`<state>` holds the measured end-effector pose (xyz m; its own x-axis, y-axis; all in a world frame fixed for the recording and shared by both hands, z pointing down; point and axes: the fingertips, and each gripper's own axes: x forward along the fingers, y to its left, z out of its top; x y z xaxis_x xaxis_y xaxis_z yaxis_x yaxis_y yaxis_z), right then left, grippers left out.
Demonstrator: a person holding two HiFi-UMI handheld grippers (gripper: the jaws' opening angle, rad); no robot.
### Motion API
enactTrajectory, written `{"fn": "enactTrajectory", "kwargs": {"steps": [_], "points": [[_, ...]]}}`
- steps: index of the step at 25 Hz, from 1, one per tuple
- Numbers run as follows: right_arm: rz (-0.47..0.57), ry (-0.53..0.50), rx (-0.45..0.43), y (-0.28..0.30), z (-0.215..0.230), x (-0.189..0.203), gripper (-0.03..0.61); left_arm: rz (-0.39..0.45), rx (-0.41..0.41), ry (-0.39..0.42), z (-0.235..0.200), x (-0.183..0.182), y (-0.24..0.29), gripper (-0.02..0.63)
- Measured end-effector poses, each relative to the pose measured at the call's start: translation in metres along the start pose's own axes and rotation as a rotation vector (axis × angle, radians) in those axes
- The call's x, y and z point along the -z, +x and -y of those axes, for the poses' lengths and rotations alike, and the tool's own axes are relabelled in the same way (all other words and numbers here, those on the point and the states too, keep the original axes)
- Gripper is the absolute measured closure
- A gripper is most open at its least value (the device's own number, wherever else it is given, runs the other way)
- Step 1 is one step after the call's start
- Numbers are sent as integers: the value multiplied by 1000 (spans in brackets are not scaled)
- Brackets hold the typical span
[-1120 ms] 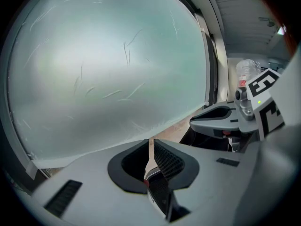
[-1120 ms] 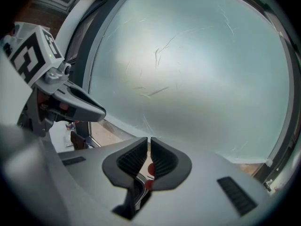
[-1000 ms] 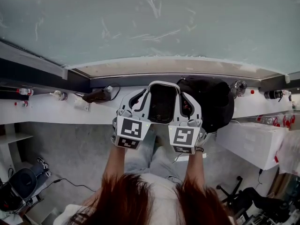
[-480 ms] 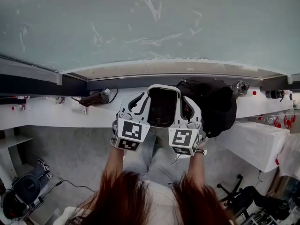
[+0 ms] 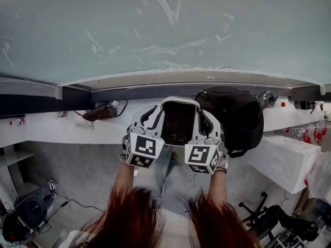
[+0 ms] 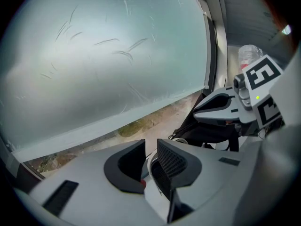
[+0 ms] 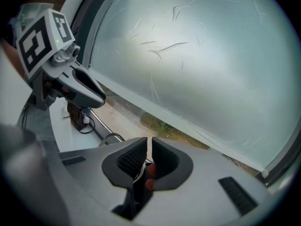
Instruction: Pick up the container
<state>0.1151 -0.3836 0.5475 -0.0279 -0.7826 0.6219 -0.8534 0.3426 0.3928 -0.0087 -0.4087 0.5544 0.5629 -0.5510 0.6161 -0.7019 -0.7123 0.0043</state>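
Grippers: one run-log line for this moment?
left gripper: jaws apart, just been opening, nothing gripped | right gripper: jaws a narrow slit apart | both: side by side over white counter, beside black backpack

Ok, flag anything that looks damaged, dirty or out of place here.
The frosted window pane is scuffed with pale scratches across its middle. A greenish grime patch sits on the sill below it. Nothing else stands out.

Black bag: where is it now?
Head view, right of centre: the black bag sits on the white counter, below the big window.
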Motion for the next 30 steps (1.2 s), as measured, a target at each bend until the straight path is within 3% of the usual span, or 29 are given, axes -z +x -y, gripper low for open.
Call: {"fn": "enactTrajectory", "kwargs": {"steps": [10, 30], "points": [[-62, -65, -26, 30, -7, 17, 548, -48, 23, 18, -5, 22, 33, 528], [-165, -198, -42, 78, -20, 61, 465, -129, 45, 61, -8, 69, 89, 500]]}}
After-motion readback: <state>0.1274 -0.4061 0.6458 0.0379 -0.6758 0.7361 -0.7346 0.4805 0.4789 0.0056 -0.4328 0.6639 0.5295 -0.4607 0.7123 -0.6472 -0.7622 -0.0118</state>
